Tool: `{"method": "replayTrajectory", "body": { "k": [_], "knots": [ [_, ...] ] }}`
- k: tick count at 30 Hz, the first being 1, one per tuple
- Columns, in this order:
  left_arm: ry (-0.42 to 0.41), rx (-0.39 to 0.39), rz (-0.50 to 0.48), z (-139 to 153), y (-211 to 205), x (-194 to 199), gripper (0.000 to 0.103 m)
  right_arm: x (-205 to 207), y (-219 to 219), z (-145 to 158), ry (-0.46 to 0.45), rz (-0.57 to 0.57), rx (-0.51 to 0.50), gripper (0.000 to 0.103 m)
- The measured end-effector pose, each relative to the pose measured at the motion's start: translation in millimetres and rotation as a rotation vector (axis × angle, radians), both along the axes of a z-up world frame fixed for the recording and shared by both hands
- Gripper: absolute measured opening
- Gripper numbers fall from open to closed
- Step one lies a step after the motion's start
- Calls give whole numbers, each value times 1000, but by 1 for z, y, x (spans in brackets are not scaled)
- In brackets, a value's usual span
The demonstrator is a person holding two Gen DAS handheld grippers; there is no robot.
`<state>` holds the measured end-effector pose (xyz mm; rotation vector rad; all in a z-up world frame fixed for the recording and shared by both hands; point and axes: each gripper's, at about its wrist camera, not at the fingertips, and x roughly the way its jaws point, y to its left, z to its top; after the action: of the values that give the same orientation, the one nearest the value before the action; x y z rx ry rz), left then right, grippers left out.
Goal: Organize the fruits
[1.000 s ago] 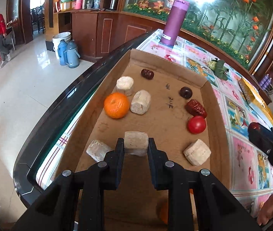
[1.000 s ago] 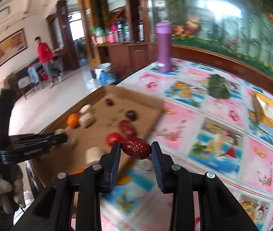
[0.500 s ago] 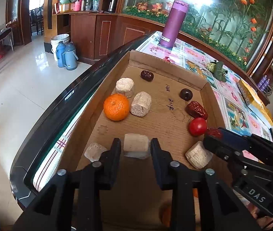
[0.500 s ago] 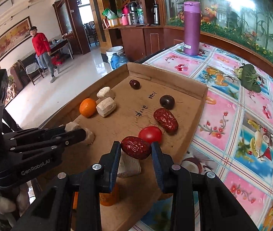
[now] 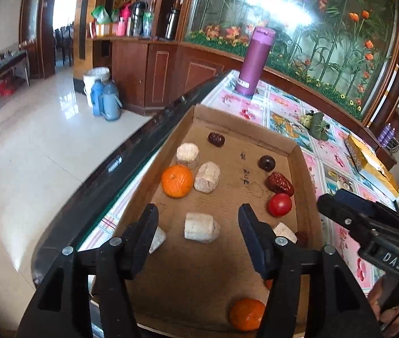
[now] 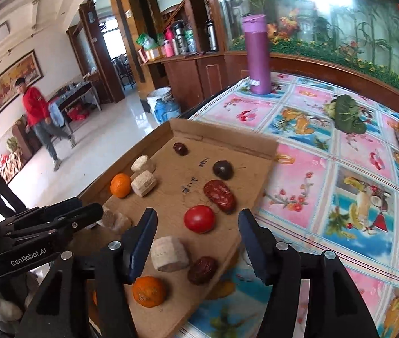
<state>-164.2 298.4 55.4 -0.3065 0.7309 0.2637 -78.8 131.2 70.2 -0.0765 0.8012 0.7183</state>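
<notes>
A shallow cardboard tray [image 5: 307, 186] [image 6: 222, 138] holds fruit and pale chunks. My left gripper [image 5: 198, 225] is open and empty; a pale chunk [image 5: 201, 227] lies on the tray between its fingers. My right gripper [image 6: 195, 231] is open and empty above the tray's near right corner; a red date [image 6: 203, 269] lies below it beside a pale chunk [image 6: 170, 253]. A red tomato [image 6: 199, 218] [image 5: 279, 204], a second red date [image 6: 219, 195], two dark round fruits, and oranges [image 5: 177, 180] [image 6: 149, 291] lie on the tray.
The tray sits at the left edge of a table with a flowered cloth [image 6: 340, 169]. A purple flask [image 5: 254, 62] stands at the far end. A green leafy item [image 6: 347, 114] and a yellow box [image 5: 368, 166] lie to the right. Floor drops off left.
Both grippers opened. The left let go of the pale chunk, which now lies on the tray. The right let go of the red date, now lying at the tray's near right corner.
</notes>
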Motion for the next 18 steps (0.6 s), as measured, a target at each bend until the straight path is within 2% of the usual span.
{"method": "replayTrajectory", "body": {
  "k": [3, 5, 6, 9, 11, 13, 18],
  "knots": [
    [-71, 116, 58, 15, -14, -8, 73, 0, -17, 5, 4, -46, 27, 67],
    [-148, 226, 138, 29, -27, -20, 94, -2, -30, 7, 10, -75, 52, 70],
    [-188, 273, 180, 37, -34, -28, 100, -3, -35, 8, 12, -88, 60, 71],
    [-287, 343, 242, 50, -49, -46, 103, -10, -46, 10, 12, -117, 81, 74],
    [-301, 355, 259, 51, -54, -49, 103, -16, -50, 10, 4, -133, 80, 76],
    [-249, 350, 247, 47, -56, -42, 103, -23, -54, 11, -5, -143, 76, 78],
    [-146, 221, 191, 35, -50, -27, 103, -36, -56, 7, -26, -156, 47, 82]
  ]
}}
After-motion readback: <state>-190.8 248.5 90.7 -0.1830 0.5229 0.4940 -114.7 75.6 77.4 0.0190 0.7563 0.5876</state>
